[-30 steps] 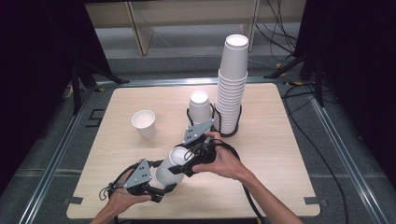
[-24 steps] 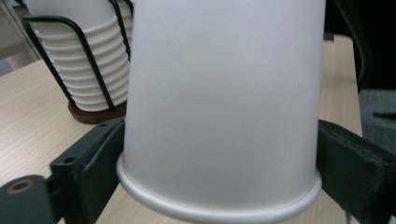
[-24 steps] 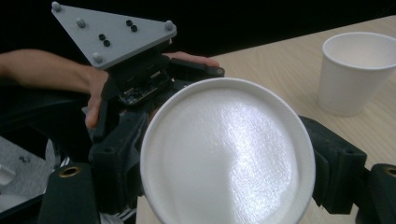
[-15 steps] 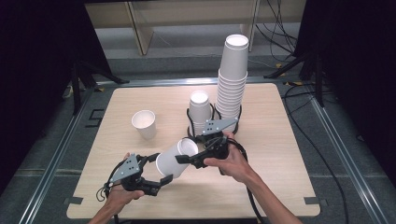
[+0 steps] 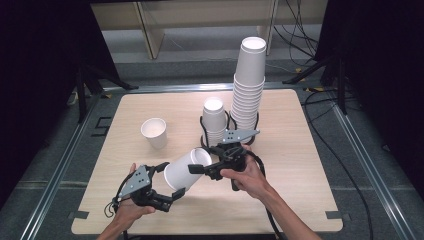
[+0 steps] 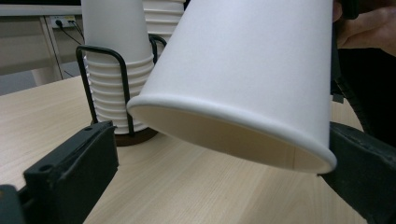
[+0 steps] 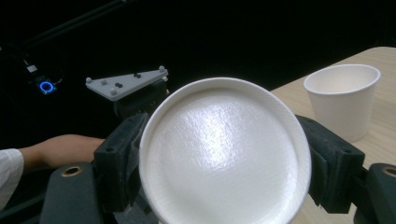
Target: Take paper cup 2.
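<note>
Paper cup observed in mid-air above the near part of the table, lying on its side between the two grippers, base toward the right gripper and open mouth toward the left.

Right gripper: closed on the cup. In the right gripper view the two black jaws press on either side of the cup's base end, whose round bottom faces the camera.

Left gripper: jaws have just been opening and now stand wide. In the left gripper view the cup's rolled rim sits between them; the left jaw is clear of the wall, and at the right jaw we cannot tell whether the rim touches. We read this as released, so the cup hangs from the right gripper alone.

Surroundings: a short stack of cups in a black wire holder and a tall stack of cups stand behind; a single upright cup stands at the left, well apart.

Handling judgement: we expect the cup to be very light, thin-walled and easily crushed; the smooth paper may slip. The base end, stiffened by the bottom disc, is the safer place to pinch; the mid-wall would buckle. Light pressure only.
</note>
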The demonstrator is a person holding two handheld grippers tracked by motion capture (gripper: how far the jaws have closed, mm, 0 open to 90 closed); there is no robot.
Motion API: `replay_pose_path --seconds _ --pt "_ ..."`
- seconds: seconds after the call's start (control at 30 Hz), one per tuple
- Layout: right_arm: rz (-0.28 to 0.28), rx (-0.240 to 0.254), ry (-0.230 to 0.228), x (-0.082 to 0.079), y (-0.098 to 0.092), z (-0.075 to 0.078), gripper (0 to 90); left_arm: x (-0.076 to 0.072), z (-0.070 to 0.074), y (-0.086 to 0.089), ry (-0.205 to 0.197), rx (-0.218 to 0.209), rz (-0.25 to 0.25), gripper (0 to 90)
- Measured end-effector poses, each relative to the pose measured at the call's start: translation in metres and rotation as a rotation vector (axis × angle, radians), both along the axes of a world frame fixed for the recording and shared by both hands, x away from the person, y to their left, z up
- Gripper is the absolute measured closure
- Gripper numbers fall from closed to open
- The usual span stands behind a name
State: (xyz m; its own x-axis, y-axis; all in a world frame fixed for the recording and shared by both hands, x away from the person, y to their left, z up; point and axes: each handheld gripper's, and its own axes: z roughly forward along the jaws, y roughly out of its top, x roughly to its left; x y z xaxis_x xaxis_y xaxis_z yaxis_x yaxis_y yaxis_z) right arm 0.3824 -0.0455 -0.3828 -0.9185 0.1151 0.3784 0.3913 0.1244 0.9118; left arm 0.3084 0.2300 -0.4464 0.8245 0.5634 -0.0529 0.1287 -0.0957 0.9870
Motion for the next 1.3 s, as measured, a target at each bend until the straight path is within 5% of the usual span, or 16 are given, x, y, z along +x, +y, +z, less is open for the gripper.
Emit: replay_pose_path --seconds 0.1,0.13,0.33,0.77,0.93,1.0,1.03,1.13,1.17,1.3 --pt "0.003 0.002 0.036 -0.002 0.003 -0.001 25.6 0.0 0.001 -0.002 0.006 -0.01 0.009 0.0" --pt "0.004 0.022 0.008 -0.001 0.005 -0.001 25.6 0.0 0.0 -0.002 0.001 -0.015 0.003 0.0" --pt "0.027 0.03 0.004 -0.002 0.011 -0.003 25.6 -0.003 0.002 -0.002 -0.007 0.003 -0.007 0.0" --pt "0.033 0.006 0.054 -0.001 0.009 -0.008 25.6 -0.001 0.0 -0.002 0.001 0.015 -0.039 7.8" --pt "0.038 0.005 0.026 0.001 0.009 -0.008 24.9 -0.001 0.002 0.001 0.004 0.053 -0.04 11.1" --pt "0.037 -0.008 0.01 0.001 0.01 -0.007 24.6 -0.002 0.002 0.001 0.001 0.063 -0.049 12.0" --pt "0.046 -0.022 0.04 -0.002 0.01 -0.005 24.4 -0.002 0.002 0.002 -0.001 0.068 -0.054 12.5" --pt "0.045 -0.063 -0.004 -0.003 0.01 -0.002 21.9 -0.001 0.003 0.002 -0.015 0.061 -0.067 13.5" --pt "0.036 -0.095 -0.051 -0.003 0.01 -0.001 20.8 -0.002 0.004 0.004 -0.016 0.096 -0.065 13.8" --pt "0.057 -0.152 -0.068 -0.006 0.01 0.004 16.8 -0.004 0.003 0.004 -0.017 0.137 -0.086 14.7"
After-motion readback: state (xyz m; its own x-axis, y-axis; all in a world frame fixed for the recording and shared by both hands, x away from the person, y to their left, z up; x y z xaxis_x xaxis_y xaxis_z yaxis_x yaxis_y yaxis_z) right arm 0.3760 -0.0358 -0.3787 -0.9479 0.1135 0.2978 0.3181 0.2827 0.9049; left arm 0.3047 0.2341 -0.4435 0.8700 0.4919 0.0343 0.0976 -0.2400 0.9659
